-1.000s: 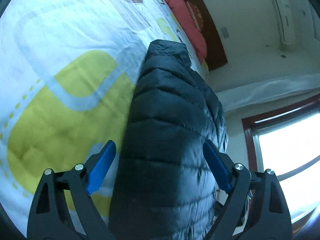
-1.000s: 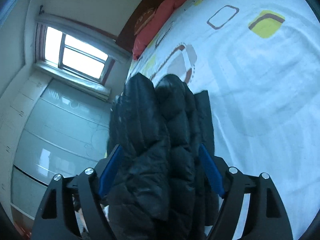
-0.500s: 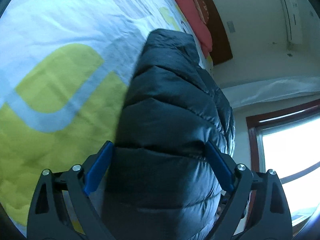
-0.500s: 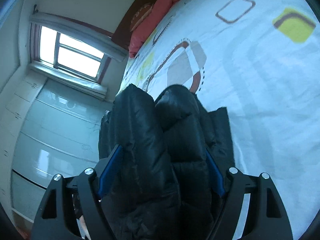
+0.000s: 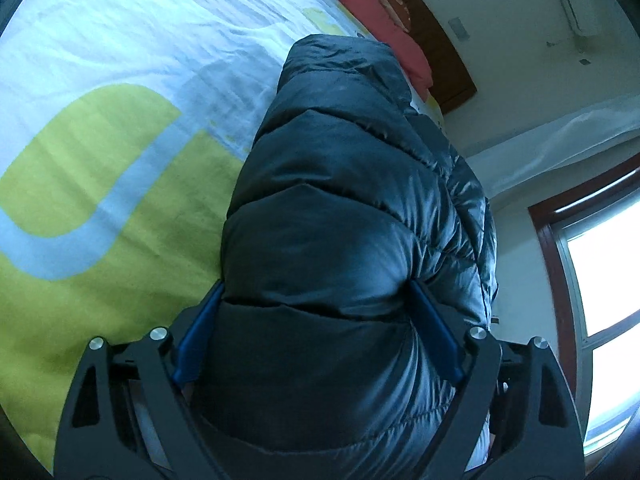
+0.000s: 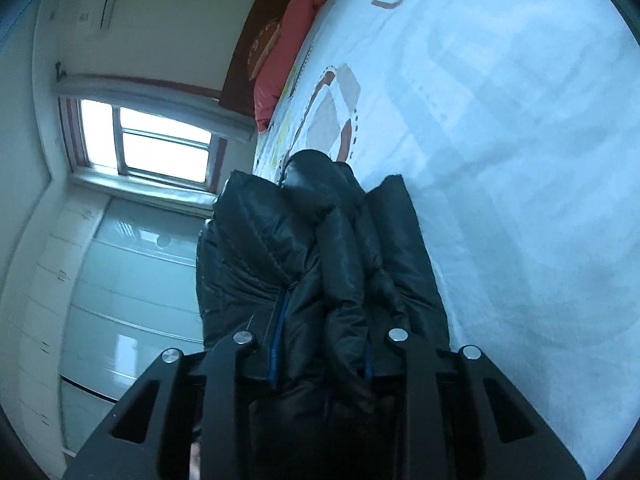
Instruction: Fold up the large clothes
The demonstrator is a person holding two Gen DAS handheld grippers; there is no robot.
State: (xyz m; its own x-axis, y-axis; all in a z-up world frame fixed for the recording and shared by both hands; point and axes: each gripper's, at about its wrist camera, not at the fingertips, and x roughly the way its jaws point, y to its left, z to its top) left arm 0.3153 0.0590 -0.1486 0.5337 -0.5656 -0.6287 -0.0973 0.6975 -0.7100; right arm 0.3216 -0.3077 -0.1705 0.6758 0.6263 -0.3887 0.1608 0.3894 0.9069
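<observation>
A black quilted puffer jacket [image 5: 344,208] lies folded in a thick bundle on the bed. In the left wrist view my left gripper [image 5: 316,332] has its jaws wide apart around the bundle, and the blue pads [image 5: 434,328] touch its sides. In the right wrist view the jacket [image 6: 316,248] shows several puffy layers, and my right gripper [image 6: 320,356] has closed in tight on a fold of it. The blue pads [image 6: 276,344] are pressed into the fabric.
The bed has a white cover [image 5: 120,60] with yellow-green shapes. A red pillow [image 5: 384,20] and a dark headboard [image 5: 440,40] lie at the far end. A window [image 6: 152,140] and pale wardrobe doors [image 6: 120,288] are beside the bed.
My right gripper has closed from wide open onto a fold of the jacket. My left gripper has pushed further forward over the bundle, which now fills the gap between its pads.
</observation>
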